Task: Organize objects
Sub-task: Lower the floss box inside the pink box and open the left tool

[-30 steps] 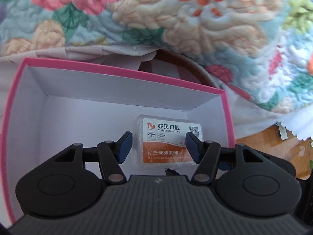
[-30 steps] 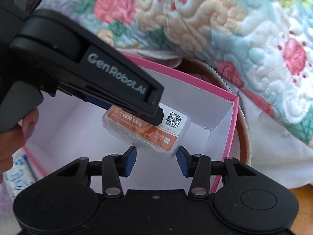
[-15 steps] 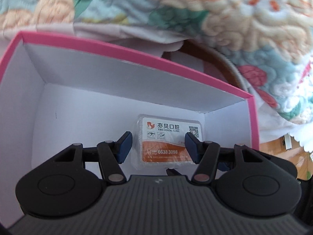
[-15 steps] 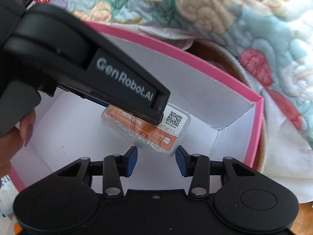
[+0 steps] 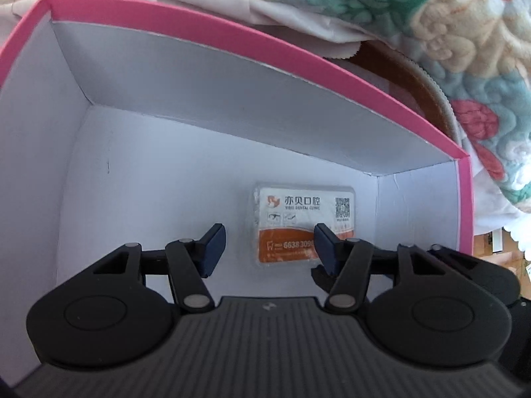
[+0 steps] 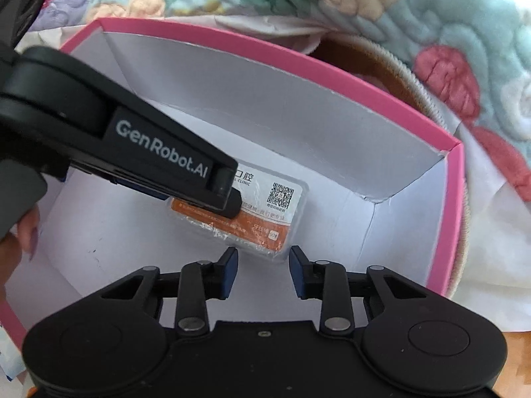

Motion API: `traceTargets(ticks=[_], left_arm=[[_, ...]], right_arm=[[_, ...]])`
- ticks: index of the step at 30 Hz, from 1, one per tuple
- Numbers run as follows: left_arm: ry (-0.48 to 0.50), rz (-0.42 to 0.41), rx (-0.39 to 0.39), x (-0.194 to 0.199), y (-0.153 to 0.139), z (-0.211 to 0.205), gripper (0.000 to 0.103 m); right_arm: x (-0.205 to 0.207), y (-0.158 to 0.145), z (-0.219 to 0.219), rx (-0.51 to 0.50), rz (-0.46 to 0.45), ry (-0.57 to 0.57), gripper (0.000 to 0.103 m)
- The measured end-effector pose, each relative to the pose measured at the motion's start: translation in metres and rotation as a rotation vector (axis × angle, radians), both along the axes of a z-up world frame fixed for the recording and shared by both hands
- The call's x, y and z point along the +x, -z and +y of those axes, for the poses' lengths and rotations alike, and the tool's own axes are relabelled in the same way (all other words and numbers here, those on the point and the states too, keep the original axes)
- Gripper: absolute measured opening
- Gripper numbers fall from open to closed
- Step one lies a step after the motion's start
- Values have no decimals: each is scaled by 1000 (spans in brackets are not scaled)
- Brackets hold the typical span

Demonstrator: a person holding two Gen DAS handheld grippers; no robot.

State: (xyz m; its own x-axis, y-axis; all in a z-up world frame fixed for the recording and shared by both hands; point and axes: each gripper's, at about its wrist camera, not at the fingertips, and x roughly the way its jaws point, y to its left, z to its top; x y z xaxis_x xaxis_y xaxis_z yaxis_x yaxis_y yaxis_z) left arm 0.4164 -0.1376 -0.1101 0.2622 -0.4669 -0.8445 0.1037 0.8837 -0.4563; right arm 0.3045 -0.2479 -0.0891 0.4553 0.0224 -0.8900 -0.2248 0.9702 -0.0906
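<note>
A pink-rimmed box [image 5: 232, 36] with a white inside fills both views. On its floor lies a small clear case [image 5: 298, 212] holding an orange and white dental-clinic card. My left gripper [image 5: 270, 248] hangs low in the box, its jaws closing slightly. The left pad stands clear of the case and the right fingertip overlaps its right edge, so nothing is gripped. From the right wrist, the left gripper's finger [image 6: 229, 195] covers part of the case [image 6: 278, 212]. My right gripper [image 6: 262, 265] is closing just short of the case's near corner, with nothing between its pads.
A floral quilt [image 5: 431, 16] lies behind the box. A brown round zipped pouch [image 5: 415, 76] sits by the box's far right corner, on white cloth [image 6: 481, 248]. A person's hand [image 6: 20, 242] holds the left gripper. Wood shows at the right [image 5: 497, 252].
Both grippers have sunk deeper into the box. The case, earlier held between the left pads, now sits off to the right with a gap to the left pad. The right jaws have narrowed.
</note>
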Motion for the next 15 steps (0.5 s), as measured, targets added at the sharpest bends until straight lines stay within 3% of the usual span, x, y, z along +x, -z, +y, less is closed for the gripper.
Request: traceTargets(ticks=[1, 3, 9, 15], left_arm=[[-2, 9, -17, 0, 1, 0, 49], [-23, 34, -44, 0, 3, 1, 47], [-40, 1, -25, -4, -1, -15, 41], [-48, -13, -56, -6, 1, -36, 38]], right_arm=[[-4, -3, 0, 11, -11, 0, 40], [-15, -10, 0, 34, -33, -9, 40], [-48, -20, 0, 111, -92, -53, 37], [-33, -20, -16, 91, -112, -84, 31]])
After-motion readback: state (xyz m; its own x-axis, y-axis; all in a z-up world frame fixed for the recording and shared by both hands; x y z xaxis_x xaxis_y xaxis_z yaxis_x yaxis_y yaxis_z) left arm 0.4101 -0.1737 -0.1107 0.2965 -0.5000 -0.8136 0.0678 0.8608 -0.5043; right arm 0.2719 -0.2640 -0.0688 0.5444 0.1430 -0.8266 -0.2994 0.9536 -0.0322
